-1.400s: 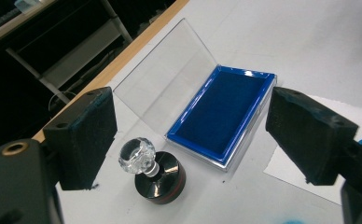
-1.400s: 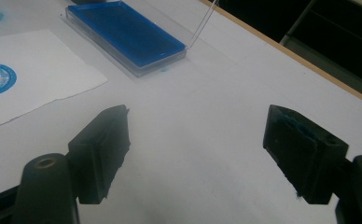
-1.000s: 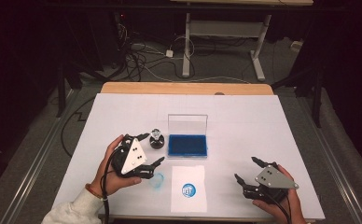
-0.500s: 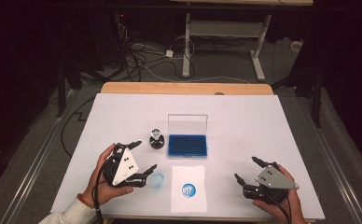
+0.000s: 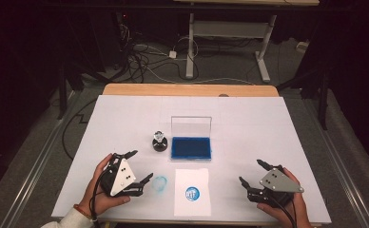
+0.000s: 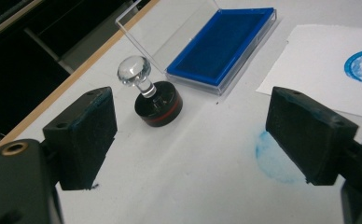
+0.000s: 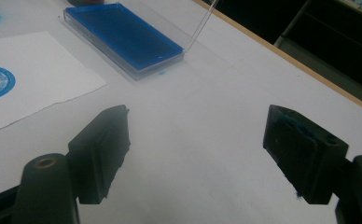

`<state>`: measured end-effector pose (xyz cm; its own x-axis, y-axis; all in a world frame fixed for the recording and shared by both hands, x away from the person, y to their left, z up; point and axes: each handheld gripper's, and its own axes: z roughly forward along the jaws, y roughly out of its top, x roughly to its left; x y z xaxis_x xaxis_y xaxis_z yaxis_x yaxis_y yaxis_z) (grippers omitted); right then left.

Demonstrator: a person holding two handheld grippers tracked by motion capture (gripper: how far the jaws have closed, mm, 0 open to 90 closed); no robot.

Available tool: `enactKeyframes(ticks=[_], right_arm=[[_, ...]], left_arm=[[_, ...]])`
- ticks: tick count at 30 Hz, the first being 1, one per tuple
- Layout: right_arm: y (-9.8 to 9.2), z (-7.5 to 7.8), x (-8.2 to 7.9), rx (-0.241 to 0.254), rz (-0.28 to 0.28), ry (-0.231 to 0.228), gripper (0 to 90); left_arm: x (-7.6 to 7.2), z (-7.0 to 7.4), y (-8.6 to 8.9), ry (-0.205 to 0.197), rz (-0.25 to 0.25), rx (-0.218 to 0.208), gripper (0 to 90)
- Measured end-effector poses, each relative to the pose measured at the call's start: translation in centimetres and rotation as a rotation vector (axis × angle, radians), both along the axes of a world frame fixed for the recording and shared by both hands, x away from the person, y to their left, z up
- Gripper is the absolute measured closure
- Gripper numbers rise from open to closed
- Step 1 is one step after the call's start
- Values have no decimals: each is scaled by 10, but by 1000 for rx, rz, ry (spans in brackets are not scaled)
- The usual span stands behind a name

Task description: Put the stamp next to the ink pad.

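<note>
High view: paper sheet (image 5: 192, 192) bears an unreadable blue round stamp mark (image 5: 191, 192).

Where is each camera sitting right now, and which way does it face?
High view: above the person's side, looking forward and down on the table; both hands and claws enter below.
Left gripper view: rides the left claw, facing the stamp and ink pad; its open jaws show.
Right gripper view: rides the right claw, facing the ink pad; its open jaws show.
Shared: ink pad and stamped paper.
</note>
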<state>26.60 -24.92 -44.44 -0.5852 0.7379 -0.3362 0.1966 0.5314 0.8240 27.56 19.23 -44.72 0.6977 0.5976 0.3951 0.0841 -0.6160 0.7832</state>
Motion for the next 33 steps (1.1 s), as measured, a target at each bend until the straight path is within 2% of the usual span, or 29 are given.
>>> enactKeyframes(ticks=[5,11,14,16,21,25,28,33], right_arm=[[0,0,0,-1,-8,6,228],[3,1,-2,-7,-10,1,228],[3,1,-1,-11,-16,1,228],[2,0,-1,-13,-17,3,228],[1,-2,0,-17,-20,11,228],[0,-1,1,-12,-20,8,228],[1,0,1,-4,-17,5,228],[1,0,2,-8,-10,7,228]], left_arm=[[-3,-12,6,19,18,11,158],[-6,-24,17,71,34,0,159],[-6,-28,21,97,44,11,159],[-6,-32,23,123,54,0,159],[-5,-41,25,176,60,35,159],[-6,-41,25,178,66,23,159],[-7,-42,25,184,67,32,159],[-8,-40,26,171,72,27,159]])
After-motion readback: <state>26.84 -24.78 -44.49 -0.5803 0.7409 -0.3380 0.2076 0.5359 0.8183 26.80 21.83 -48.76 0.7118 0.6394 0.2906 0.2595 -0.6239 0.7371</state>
